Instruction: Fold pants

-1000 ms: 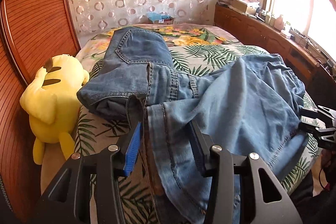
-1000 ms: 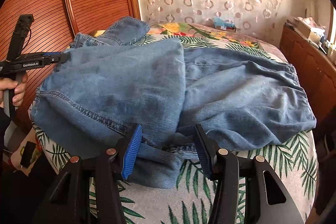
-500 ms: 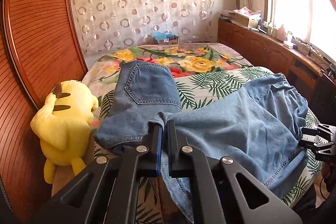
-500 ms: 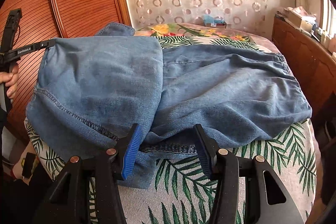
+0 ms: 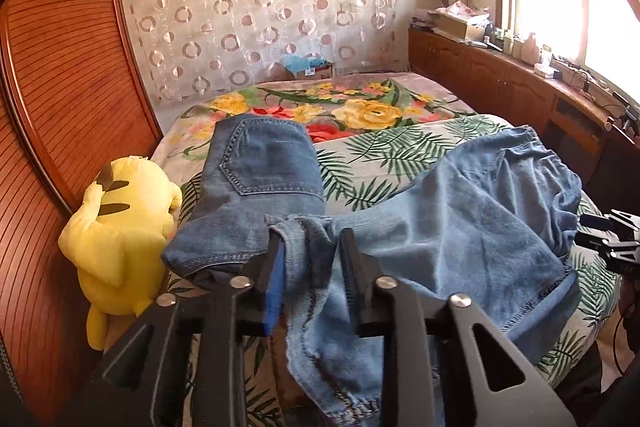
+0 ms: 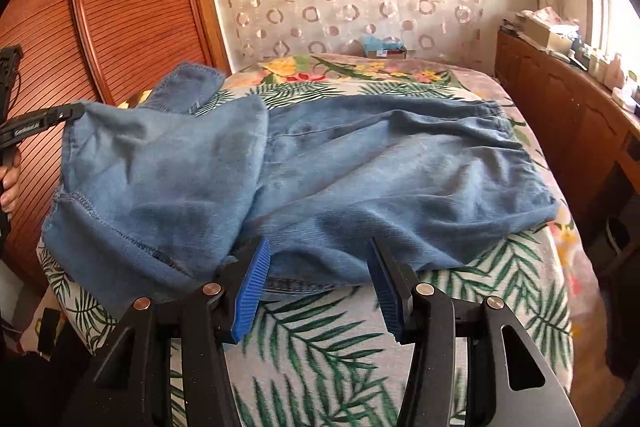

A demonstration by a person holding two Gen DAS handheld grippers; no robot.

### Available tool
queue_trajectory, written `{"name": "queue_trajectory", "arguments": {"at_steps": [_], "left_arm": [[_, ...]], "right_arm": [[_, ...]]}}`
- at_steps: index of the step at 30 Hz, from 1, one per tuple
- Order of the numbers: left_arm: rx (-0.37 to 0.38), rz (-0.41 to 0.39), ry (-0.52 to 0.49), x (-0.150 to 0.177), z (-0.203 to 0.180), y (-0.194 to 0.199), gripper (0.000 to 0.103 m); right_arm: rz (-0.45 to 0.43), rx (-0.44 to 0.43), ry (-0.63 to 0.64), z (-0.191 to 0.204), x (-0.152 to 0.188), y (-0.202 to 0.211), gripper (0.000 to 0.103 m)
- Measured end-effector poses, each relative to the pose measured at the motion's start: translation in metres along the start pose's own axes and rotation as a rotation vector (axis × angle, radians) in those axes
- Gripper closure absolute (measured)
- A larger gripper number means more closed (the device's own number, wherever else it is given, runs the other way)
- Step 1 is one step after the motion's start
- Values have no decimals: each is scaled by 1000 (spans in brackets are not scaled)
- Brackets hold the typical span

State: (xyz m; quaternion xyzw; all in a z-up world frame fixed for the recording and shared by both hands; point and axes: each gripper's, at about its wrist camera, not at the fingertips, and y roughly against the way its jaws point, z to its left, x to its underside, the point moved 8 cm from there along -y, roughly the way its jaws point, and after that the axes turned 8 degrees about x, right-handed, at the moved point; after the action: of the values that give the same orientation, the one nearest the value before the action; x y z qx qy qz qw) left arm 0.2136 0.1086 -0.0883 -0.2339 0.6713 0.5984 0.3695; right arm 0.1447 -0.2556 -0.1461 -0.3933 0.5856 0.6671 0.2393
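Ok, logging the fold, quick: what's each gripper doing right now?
Left gripper: jaws have just been opening, jeans between them, not clamped.
Right gripper: open, holding nothing, at the jeans' near edge.

Faded blue denim pants (image 5: 440, 239) with darker blue stitching, bedspread (image 6: 320, 343) grey-white with green palm fronds, its far end yellow and red flowers, bright yellow plush toy (image 5: 116, 239) with black stripes at left, red-brown ribbed wood panel (image 5: 60, 87), beige curtain (image 5: 260, 11) with ring pattern, black grippers with blue pads (image 6: 252, 287)
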Motion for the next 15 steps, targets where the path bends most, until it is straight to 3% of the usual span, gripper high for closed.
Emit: {"name": "queue_trajectory", "arguments": {"at_steps": [4,5,6,15], "left_arm": [[20,-31,-16,-5,-16,8,37],[25,-42,-20,-6,-21,10,22],[41,-58,-21,-8,-27,12,18],[121,-52,-52,-2,-73,5,16]], "right_arm": [[-10,36,-28,-20,-1,8,51],[-12,47,-33,-26,-2,9,51],[-15,60,-39,-33,-3,11,51],[-15,147,-100,-82,0,16,51]]}}
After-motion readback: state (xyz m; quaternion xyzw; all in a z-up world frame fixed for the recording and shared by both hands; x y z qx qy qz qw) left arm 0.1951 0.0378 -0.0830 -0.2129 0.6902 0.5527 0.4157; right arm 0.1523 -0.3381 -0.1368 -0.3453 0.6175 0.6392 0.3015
